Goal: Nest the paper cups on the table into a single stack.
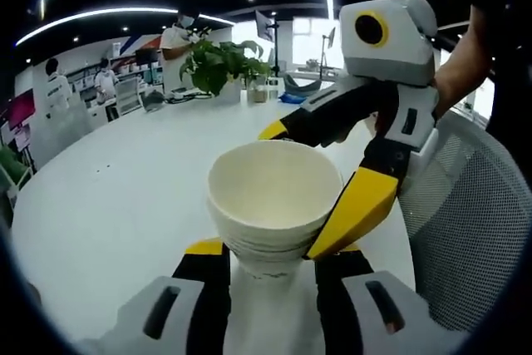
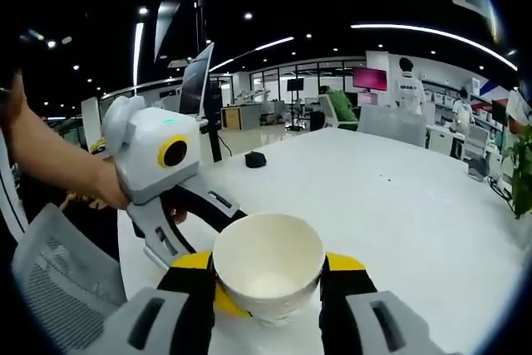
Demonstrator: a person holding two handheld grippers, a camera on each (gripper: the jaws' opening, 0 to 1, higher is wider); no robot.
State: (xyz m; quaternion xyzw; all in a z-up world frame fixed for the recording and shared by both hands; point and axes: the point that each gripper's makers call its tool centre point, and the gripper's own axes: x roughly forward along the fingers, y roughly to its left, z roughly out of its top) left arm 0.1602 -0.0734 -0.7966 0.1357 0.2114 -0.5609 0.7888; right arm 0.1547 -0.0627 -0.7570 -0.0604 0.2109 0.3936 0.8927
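Now the paper cups point(image 1: 273, 205) sit nested in one white stack at the centre of the left gripper view, the top cup empty, standing on the white table point(image 1: 116, 197). A potted plant point(image 1: 220, 64) stands at twelve o'clock beyond them, a mesh chair point(image 1: 474, 230) at three o'clock. The left gripper point(image 1: 270, 263) clasps the stack low down between its black jaws. The right gripper point(image 1: 320, 193) reaches in from two o'clock, its yellow-tipped jaws pressed on the upper rims. In the right gripper view, the right gripper point(image 2: 268, 276) hugs the same stack point(image 2: 268, 268).
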